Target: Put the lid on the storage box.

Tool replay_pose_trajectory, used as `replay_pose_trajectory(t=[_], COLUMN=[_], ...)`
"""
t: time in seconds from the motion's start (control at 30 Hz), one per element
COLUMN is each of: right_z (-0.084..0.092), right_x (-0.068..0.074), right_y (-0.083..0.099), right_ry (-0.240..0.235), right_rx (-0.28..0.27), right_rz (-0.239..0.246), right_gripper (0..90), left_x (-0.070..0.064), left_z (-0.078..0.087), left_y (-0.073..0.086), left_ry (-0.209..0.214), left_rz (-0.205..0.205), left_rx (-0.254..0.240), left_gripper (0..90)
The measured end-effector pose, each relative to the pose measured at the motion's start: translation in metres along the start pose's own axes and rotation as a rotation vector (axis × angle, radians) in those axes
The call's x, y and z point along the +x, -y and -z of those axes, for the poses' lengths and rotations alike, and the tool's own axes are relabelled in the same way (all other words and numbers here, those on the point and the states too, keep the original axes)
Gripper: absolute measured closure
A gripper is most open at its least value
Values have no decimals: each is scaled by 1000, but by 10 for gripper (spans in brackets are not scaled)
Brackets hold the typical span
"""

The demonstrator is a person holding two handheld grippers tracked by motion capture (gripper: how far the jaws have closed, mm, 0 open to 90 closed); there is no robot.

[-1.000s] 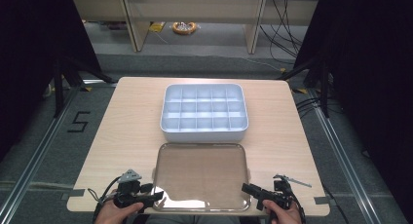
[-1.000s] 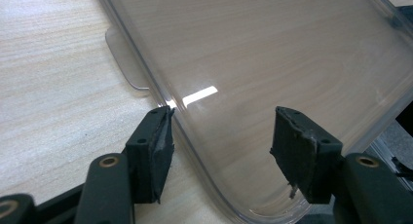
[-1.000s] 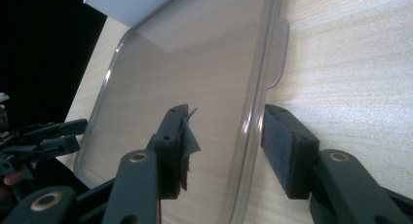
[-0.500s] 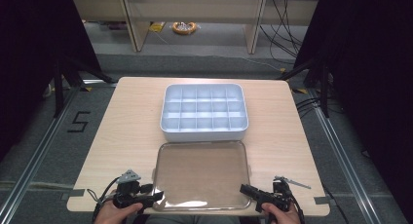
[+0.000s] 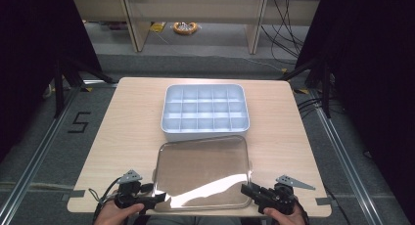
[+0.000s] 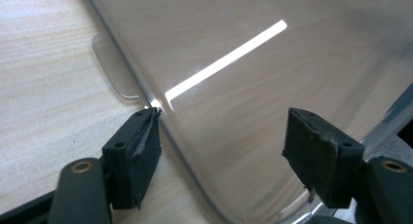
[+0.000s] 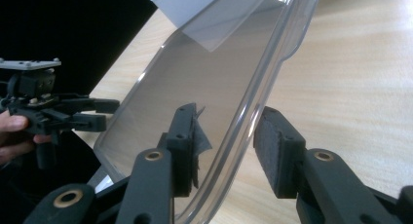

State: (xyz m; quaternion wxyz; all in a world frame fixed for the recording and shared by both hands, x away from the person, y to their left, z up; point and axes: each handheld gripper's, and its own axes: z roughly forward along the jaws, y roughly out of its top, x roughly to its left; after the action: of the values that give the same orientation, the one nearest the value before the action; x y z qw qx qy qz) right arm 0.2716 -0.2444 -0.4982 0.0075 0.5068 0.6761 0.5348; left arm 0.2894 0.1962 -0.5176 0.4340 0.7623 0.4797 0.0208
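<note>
A clear plastic lid (image 5: 203, 171) lies flat on the wooden table (image 5: 132, 127), just in front of a white compartment box (image 5: 205, 132). My left gripper (image 5: 159, 198) is at the lid's front left corner. Its jaws (image 6: 221, 126) have just been opening and now stand wide, with the lid's rim (image 6: 160, 112) running between them beside the left pad. My right gripper (image 5: 246, 190) straddles the front right rim. Its jaws (image 7: 226, 126) have just eased apart: one pad (image 7: 192, 131) shows through the lid (image 7: 195, 78) with a gap, the other sits close outside the rim.
The box's compartments look empty. Bare tabletop lies to either side of the lid and box. The table's front edge runs right under both hands. Dark curtains and floor cables surround the table. The left gripper (image 7: 109, 112) shows far off in the right gripper view.
</note>
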Motion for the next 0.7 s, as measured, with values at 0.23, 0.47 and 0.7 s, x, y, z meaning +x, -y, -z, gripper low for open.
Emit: replay_pose_trajectory(t=[0.23, 0.47, 0.7], right_z=[5, 6, 6], right_x=[12, 13, 12], right_y=[-4, -6, -7], right_ry=[-32, -78, -86], right_rx=[-7, -17, -18], right_rz=[73, 144, 189], right_gripper=[624, 615, 613], left_x=[10, 12, 14], left_z=[0, 0, 3], left_y=[-6, -8, -9], left_ry=[19, 24, 39], left_rz=[38, 35, 70], left_rx=[6, 10, 32], left_gripper=[279, 265, 267])
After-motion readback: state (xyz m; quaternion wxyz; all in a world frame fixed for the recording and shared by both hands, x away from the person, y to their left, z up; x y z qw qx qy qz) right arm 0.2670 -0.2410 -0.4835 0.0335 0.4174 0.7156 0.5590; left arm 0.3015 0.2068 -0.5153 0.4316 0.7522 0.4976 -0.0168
